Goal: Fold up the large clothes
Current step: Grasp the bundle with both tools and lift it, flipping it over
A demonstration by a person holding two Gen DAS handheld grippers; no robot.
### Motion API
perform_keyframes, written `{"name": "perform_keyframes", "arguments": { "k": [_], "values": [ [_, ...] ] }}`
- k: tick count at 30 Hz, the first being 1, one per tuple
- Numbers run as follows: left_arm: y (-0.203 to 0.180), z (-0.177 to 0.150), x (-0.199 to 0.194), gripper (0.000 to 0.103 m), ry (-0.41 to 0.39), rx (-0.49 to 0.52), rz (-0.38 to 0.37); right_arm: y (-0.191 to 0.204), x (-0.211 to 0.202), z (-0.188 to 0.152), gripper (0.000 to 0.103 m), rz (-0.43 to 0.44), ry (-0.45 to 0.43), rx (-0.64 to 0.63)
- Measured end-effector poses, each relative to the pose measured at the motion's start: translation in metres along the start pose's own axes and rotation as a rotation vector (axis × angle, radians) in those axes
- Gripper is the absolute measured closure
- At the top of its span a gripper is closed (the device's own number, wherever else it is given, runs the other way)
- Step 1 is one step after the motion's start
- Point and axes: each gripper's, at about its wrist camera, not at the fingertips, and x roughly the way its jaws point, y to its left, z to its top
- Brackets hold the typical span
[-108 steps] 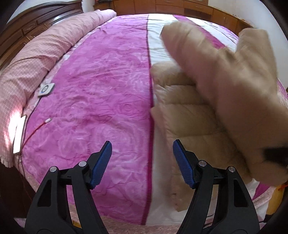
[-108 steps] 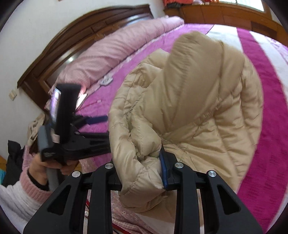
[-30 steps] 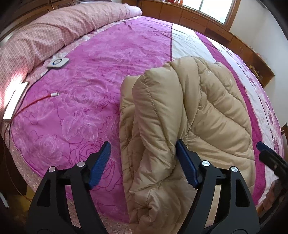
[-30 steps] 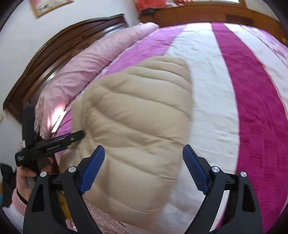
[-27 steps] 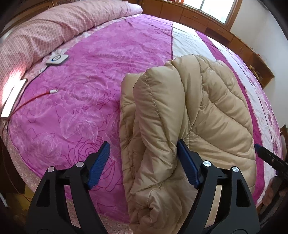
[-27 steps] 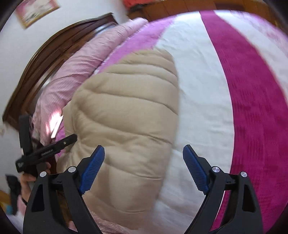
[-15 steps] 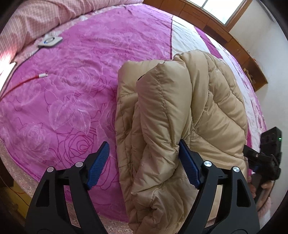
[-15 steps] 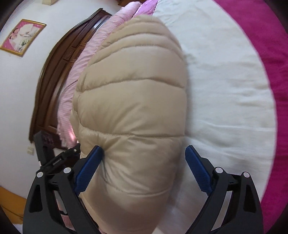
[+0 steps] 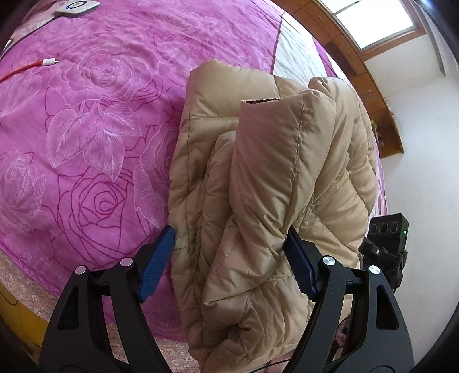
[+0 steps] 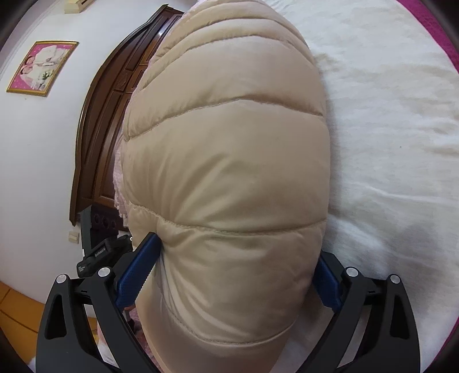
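A beige quilted puffer jacket [image 9: 266,178] lies folded in a thick bundle on the pink rose-pattern bedspread [image 9: 86,137]. My left gripper [image 9: 229,258] is open, its blue pads on either side of the bundle's near end. My right gripper [image 10: 229,269] is open too, its jaws wide around the bundle's other end, where the jacket [image 10: 229,160] fills the view. The right gripper's body shows at the right edge of the left wrist view [image 9: 387,244]. The left gripper's body shows at the left of the right wrist view [image 10: 97,244].
A red charging cable [image 9: 25,67] and a white charger block [image 9: 77,5] lie on the bed at far left. A dark wooden headboard [image 10: 106,109] and a framed picture [image 10: 43,67] are on the wall. A white stripe of bedspread [image 10: 387,114] lies right of the jacket.
Both grippers have moved closer to the folded jacket, so that its two ends now sit between their open jaws. The jacket has stayed in place on the bed.
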Motion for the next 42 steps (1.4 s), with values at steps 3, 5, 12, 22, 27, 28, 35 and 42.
{"name": "perform_keyframes", "arguments": {
  "k": [3, 5, 12, 22, 27, 28, 35, 42],
  "values": [
    [0.003, 0.004, 0.003, 0.028, 0.015, -0.013, -0.019, -0.001, 0.006, 0.002, 0.009, 0.008, 0.010, 0.000],
    [0.006, 0.006, 0.006, 0.027, 0.026, -0.027, -0.039, 0.000, 0.007, 0.003, 0.009, 0.014, 0.015, 0.000],
    [0.010, 0.012, 0.017, 0.026, 0.079, -0.050, -0.097, -0.003, 0.000, 0.002, 0.019, 0.031, 0.007, -0.005],
    [0.005, 0.015, 0.021, 0.050, 0.097, -0.058, -0.221, 0.000, -0.019, -0.002, 0.052, 0.091, -0.059, -0.011],
    [-0.003, 0.019, 0.023, 0.055, 0.101, -0.050, -0.247, 0.007, -0.029, -0.004, 0.057, 0.128, -0.102, -0.031],
    [-0.007, 0.020, 0.023, 0.055, 0.102, -0.045, -0.255, 0.008, -0.033, -0.005, 0.057, 0.133, -0.112, -0.038],
    [-0.048, 0.022, 0.034, 0.056, 0.131, 0.034, -0.309, 0.005, -0.074, -0.010, 0.058, 0.141, -0.211, -0.077],
    [-0.111, 0.025, 0.069, 0.057, 0.196, 0.130, -0.354, -0.010, -0.132, -0.025, 0.058, 0.095, -0.328, -0.086]
  ]
}}
